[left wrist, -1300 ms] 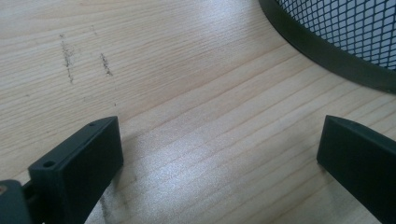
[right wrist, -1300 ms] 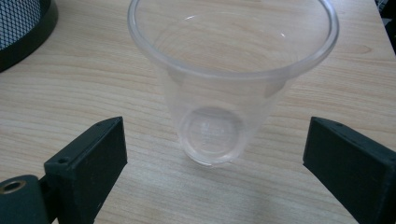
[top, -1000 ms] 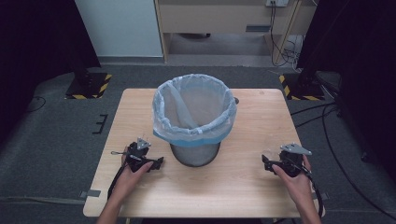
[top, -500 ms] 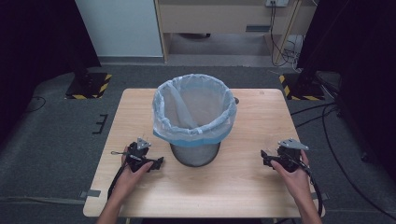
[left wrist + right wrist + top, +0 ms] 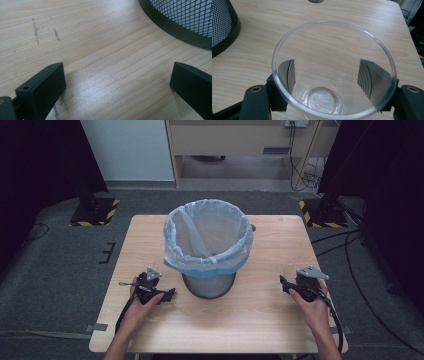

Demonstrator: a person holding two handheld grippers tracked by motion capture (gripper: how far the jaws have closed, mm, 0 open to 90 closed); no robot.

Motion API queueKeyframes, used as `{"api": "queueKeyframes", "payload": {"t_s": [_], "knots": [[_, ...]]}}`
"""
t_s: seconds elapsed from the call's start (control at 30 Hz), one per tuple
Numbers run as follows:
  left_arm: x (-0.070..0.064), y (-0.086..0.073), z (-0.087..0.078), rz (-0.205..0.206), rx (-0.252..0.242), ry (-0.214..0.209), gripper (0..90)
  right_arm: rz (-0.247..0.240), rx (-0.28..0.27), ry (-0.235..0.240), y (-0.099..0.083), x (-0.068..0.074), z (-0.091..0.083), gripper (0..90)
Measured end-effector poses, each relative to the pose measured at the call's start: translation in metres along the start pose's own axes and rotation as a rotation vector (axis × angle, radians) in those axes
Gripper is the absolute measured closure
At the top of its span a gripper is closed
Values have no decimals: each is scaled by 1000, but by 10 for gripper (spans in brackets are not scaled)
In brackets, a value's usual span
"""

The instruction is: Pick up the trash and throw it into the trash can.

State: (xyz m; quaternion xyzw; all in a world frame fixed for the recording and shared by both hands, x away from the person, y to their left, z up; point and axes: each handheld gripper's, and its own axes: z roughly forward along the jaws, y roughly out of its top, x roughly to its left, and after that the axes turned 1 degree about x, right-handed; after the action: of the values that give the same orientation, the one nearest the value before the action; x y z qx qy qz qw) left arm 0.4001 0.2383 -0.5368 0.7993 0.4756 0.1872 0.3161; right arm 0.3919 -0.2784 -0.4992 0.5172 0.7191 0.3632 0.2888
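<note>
Holding the clear cup (image 5: 334,72) upright, your right tongs (image 5: 329,82) squeeze it — keep it level near the bin (image 5: 208,251). Your left tongs (image 5: 117,87) sit wide open, empty, on the surface (image 5: 150,240).

Black grippers (image 5: 150,287), trailing black cables (image 5: 336,322)

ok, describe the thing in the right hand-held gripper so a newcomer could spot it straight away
Start at the mesh bin with its pale blue liner in the middle of the wooden table. To its right, near the table's front edge, the right hand-held gripper has its jaws on both sides of a cup. The cup is clear plastic, upright and empty, the table's one see-through item.
</note>
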Motion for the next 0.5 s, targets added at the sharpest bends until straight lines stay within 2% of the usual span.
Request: {"api": "queueKeyframes", "payload": {"t_s": [0.27, 0.3, 0.5], "knots": [[0, 0, 0, 0, 0, 0, 0, -24, 0, -5, 20, -1, -7, 315], [0, 0, 0, 0, 0, 0, 0, -28, -6, -2, 29, 0, -10, 316], [0, 0, 0, 0, 0, 0, 0, -37, -24, 13, 56, 4, -13, 317]]}}
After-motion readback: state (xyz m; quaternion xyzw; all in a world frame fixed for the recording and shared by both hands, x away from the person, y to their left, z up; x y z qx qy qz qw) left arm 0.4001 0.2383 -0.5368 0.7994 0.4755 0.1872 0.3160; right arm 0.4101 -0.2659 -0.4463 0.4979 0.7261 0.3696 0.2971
